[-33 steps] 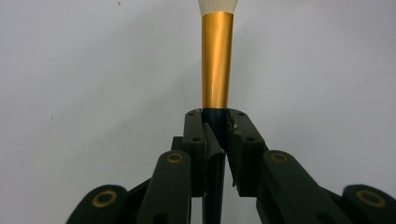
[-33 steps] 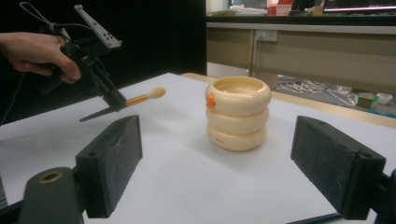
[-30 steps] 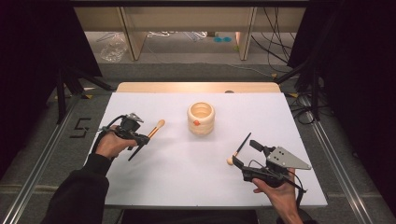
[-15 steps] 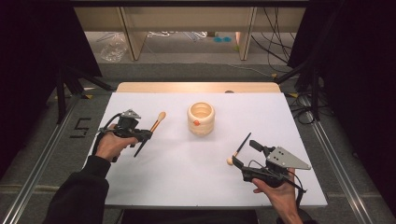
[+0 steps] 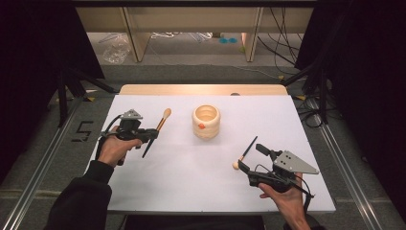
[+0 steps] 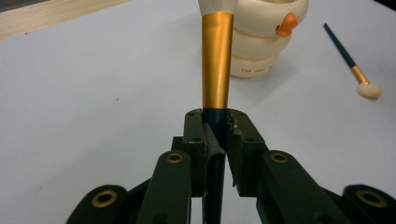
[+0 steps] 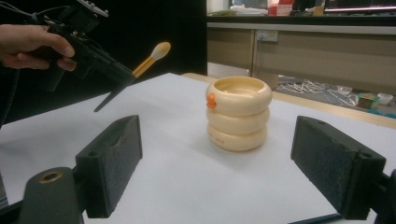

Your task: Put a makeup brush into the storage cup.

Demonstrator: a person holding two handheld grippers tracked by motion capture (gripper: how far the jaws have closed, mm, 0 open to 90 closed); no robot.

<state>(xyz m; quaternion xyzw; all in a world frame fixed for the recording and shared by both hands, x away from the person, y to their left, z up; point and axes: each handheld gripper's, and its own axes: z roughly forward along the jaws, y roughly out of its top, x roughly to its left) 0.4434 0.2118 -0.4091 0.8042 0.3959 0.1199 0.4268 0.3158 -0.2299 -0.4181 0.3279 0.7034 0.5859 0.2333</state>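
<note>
Left gripper: the left gripper (image 5: 149, 133) pinches the dark handle of a makeup brush (image 5: 163, 120), gold ferrule and bristles pointing away.
Change: over the last second the brush has been raised off the desk (image 5: 191, 187) and carried a little toward the cup (image 5: 206, 122).
Right gripper: the right gripper (image 5: 249, 158) has kept still, jaws spread wide, nothing between them.
Second brush: a smaller brush (image 5: 245, 153) lies on the desk just beside the right gripper.
Meaning: the lift looks done; likely next is dropping the brush into the ringed cream cup, which stands empty mid-desk.
</note>
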